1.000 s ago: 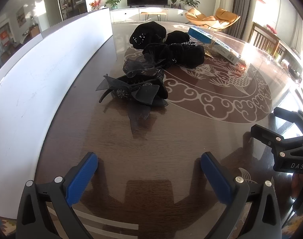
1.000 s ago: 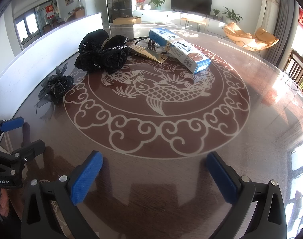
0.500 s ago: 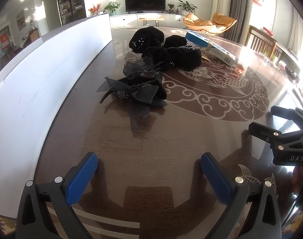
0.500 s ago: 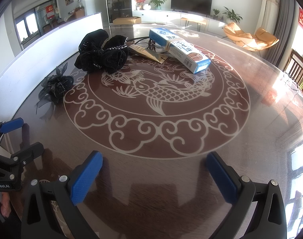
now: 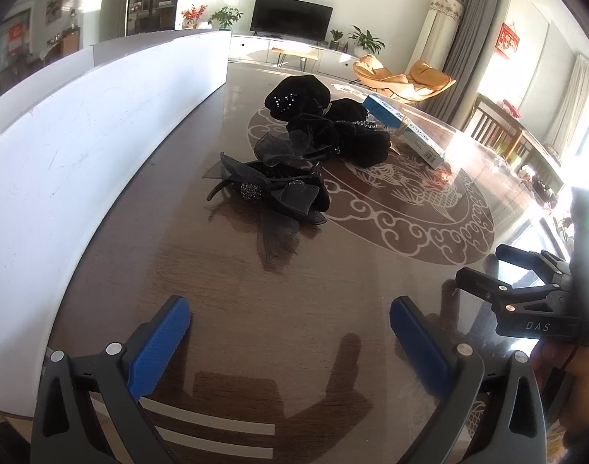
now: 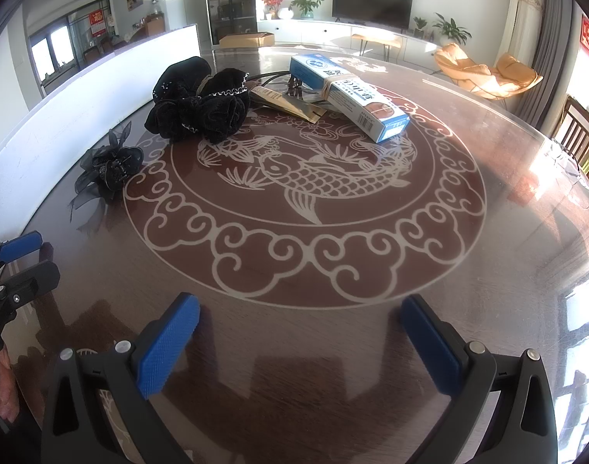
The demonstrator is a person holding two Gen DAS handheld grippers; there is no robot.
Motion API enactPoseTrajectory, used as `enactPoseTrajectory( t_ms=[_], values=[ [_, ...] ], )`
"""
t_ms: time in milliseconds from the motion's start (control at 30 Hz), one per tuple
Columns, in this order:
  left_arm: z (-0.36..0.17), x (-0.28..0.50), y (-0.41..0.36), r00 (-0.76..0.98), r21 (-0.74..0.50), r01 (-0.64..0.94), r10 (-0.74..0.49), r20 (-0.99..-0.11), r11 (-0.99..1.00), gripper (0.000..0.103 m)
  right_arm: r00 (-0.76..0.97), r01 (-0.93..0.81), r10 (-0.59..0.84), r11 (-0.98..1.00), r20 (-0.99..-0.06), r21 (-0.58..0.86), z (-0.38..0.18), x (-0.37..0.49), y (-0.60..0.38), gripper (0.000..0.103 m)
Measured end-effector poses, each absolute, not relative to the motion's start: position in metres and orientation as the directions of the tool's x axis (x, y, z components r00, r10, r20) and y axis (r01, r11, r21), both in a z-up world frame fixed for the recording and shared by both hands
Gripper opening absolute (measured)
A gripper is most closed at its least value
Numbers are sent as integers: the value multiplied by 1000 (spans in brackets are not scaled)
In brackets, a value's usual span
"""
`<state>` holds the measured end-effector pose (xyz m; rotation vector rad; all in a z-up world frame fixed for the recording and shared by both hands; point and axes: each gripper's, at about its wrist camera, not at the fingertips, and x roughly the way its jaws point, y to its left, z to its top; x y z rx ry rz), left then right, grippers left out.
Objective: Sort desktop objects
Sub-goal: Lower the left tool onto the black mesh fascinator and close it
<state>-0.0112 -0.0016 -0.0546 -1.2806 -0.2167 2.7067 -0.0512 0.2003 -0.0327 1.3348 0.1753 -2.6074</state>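
We see the round table [image 6: 507, 232], glossy, with a white board [image 5: 81, 147] along its left edge. Sorting looks barely begun — everything sits loose near the far side: blue-white box [image 6: 348, 94] on the carp motif's rim, black velvet scrunchies [image 6: 197, 108] beside it, black bow hair clips [image 5: 271, 189] nearest the board. Left gripper [image 5: 290, 332] and right gripper [image 6: 300, 336] both gape wide, holding nothing — all items left to place.
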Motion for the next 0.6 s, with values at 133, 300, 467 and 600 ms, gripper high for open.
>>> enactPoseTrajectory(
  t_ms=[133, 300, 467, 600],
  values=[
    [-55, -21, -2, -617, -193, -63, 191, -763, -979, 103, -570, 236, -127, -972, -812, -14, -33, -49, 200, 103],
    [-53, -42, -9, -587, -227, -21, 196, -786, -974, 103, -570, 236, -127, -972, -812, -14, -33, -49, 200, 103],
    [-38, -72, -11, -618, -177, -10, 145, -773, -984, 103, -570, 236, -127, -972, -812, -14, -33, -49, 200, 103],
    [-40, -102, 1, -582, -162, -30, 149, -799, -986, 103, -570, 236, -127, -972, -812, -14, -33, -50, 200, 103]
  ],
)
